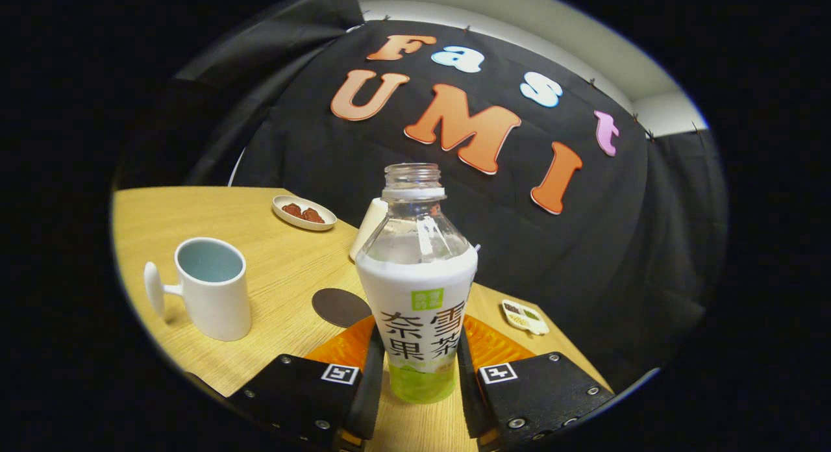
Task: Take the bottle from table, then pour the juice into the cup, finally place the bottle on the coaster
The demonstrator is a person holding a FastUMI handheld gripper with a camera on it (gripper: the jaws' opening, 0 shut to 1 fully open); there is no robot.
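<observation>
Fingers press both sides of the bottle, so the gripper is clamped on it low down, near its base. Bottle stands upright, uncapped, between the fingers, its base close to the table; whether it touches the wood is unclear. Coaster lies just ahead and left, bare wood between it and the cup farther left. Beyond sits a small dish; ahead to the right, a tray lies by the table edge.
</observation>
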